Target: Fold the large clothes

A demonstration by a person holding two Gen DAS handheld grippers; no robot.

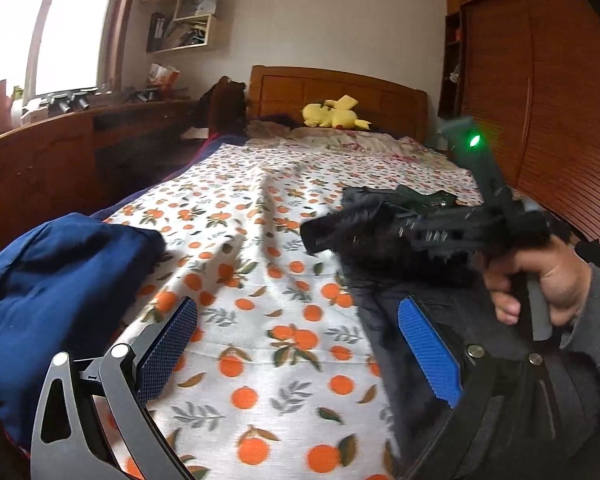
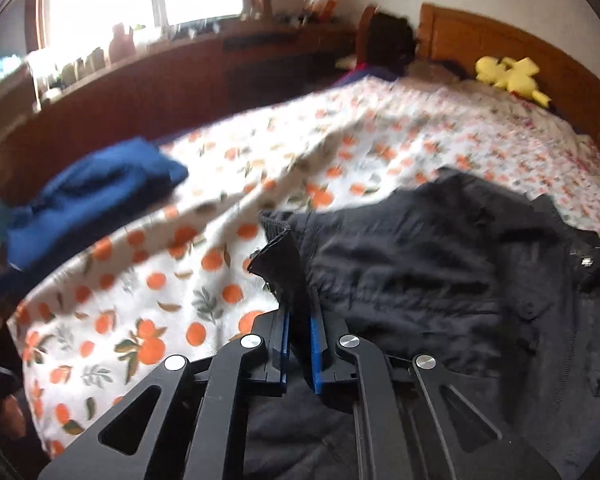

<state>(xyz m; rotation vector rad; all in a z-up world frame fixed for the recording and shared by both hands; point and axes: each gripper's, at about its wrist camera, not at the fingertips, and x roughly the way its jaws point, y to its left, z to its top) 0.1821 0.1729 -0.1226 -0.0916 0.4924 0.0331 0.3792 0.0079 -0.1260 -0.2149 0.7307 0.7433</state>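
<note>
The bedsheet [image 1: 268, 320] is matt printed cotton-like cloth, creased. The black jacket [image 2: 420, 264] is a matt woven cloth with shiny metal snaps; its ribbed knit cuff [image 2: 278, 256] sits between the right gripper [image 2: 299, 340] pads. The left gripper [image 1: 296, 356] has textured blue rubbery pads on matt black arms with bright metal rivets. At ten o'clock lies soft blue cloth [image 1: 60, 288]; at twelve o'clock, a glossy wooden headboard [image 1: 340, 96].

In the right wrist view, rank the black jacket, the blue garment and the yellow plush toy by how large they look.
1. black jacket
2. blue garment
3. yellow plush toy
The toy lies farthest away, so its true size is unsure.
</note>
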